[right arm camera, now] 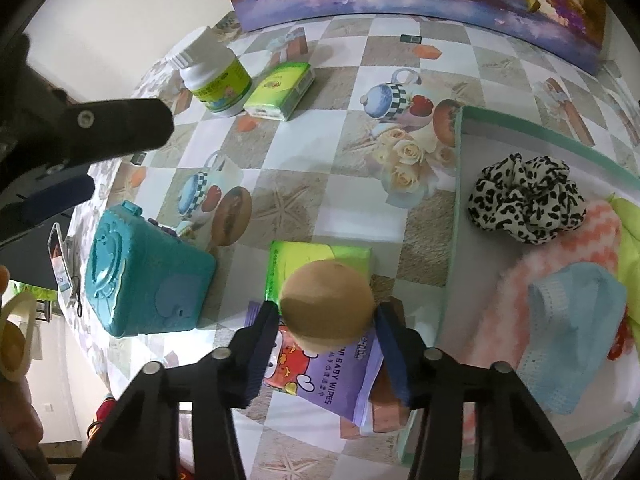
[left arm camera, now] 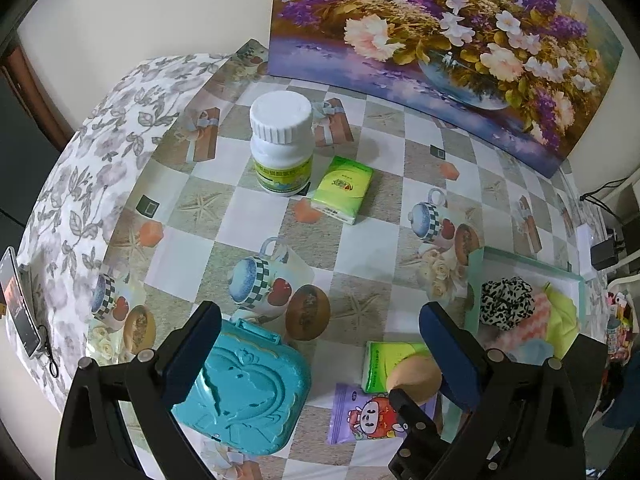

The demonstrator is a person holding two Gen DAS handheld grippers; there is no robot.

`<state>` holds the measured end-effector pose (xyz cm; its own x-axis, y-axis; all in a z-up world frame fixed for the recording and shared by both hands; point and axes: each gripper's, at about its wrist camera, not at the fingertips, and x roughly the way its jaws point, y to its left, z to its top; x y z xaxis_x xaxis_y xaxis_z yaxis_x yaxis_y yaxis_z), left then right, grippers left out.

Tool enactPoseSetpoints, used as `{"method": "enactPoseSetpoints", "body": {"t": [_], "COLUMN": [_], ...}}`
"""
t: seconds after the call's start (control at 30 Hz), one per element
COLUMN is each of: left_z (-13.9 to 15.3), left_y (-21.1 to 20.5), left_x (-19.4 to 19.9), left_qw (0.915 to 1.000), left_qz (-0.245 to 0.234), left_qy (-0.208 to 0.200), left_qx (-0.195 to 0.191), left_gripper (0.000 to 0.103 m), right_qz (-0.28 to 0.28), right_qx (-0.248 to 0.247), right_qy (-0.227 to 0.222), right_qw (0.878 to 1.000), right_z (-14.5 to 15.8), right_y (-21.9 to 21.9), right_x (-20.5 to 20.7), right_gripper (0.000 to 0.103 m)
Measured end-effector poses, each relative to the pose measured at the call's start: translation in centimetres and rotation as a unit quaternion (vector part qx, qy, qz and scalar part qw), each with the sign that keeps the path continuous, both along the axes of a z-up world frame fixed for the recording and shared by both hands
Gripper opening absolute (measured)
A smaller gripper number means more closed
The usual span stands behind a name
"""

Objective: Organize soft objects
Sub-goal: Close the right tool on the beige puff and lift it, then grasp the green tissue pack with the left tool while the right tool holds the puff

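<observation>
Sitting between the right gripper (right arm camera: 326, 314)'s fingers, which pinch its sides above the wipes packet (right arm camera: 332, 376), the tan sponge ball (right arm camera: 326, 306) has the tray (right arm camera: 454, 240) just rightward, while the left gripper (left arm camera: 320, 354) hangs open.

— What soft things were out on the bench?
— A tan sponge ball (right arm camera: 328, 304), round and matte, sat between the pads of the right claw (right arm camera: 326, 322), over a green tissue pack (right arm camera: 316, 258) and a purple baby-wipes packet (right arm camera: 340, 372) lying flat.
— And farther off?
— A second green tissue pack (left arm camera: 342, 190) lay flat at the far side.
— Anything already sorted?
— In the mint-rimmed tray (right arm camera: 458, 184) on the right: a leopard-print scrunchie (right arm camera: 524, 200) at the far end, then a pink-and-white fuzzy cloth (right arm camera: 560, 248), a pale blue face mask (right arm camera: 572, 328) on top of it, and a yellow-green cloth (right arm camera: 630, 232) at the right edge.
</observation>
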<state>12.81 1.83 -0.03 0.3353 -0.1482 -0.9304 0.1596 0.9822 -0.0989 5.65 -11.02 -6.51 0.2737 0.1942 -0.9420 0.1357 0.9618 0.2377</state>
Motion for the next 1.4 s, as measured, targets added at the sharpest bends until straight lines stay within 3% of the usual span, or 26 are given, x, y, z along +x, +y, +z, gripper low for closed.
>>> {"method": "enactPoseSetpoints", "body": {"t": [0.7, 1.07, 1.3, 1.4], "left_z": [0.5, 0.9, 0.6, -0.1], "left_y": [-0.2, -2.2, -4.2, -5.3], "left_x": [-0.2, -0.9, -1.7, -2.2], "left_qw": [1.0, 0.9993, 0.9977, 0.9963], "left_qz": [-0.002, -0.031, -0.062, -0.079], "left_qy": [-0.005, -0.008, -0.001, 0.012], "left_qx": [-0.006, -0.018, -0.026, -0.031], "left_gripper": [0.099, 0.099, 0.097, 0.09], "right_qz": [-0.025, -0.095, -0.145, -0.17], "right_qx": [0.024, 0.023, -0.018, -0.032], "right_qy": [-0.012, -0.05, -0.089, -0.104], "right_qw": [0.999, 0.994, 0.985, 0.979], "right_z": [0.7, 3.8, 7.1, 8.2], "right_y": [-1.9, -6.2, -8.8, -10.0], "right_x": [-0.3, -1.5, -3.4, -4.5], "right_gripper": [0.048, 0.048, 0.048, 0.048]}}
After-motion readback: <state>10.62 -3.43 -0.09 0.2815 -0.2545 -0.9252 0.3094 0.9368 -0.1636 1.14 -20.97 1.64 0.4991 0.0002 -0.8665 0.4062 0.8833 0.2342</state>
